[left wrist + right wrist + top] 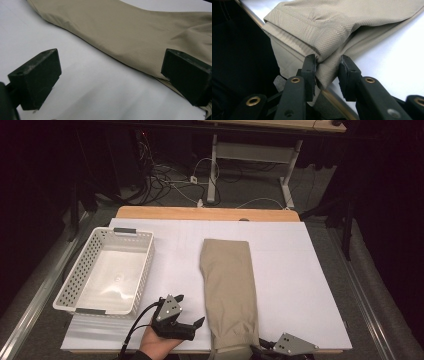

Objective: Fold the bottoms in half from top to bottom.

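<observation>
Dark room, grey floor (250, 195), tangled cables (165, 180), perhaps a desk (260, 150)

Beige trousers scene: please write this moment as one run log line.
right gripper: shut on beige trousers waistband at near table edge | left gripper: open beside trousers | white basket: empty

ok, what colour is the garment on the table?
Plain khaki beige trousers; the high view shows them best.

Right gripper (265, 351) is getting cut off by the high view's bottom edge; the khaki trousers' (229, 287) near end is hanging past the table edge (320, 351), partly hidden.
</observation>
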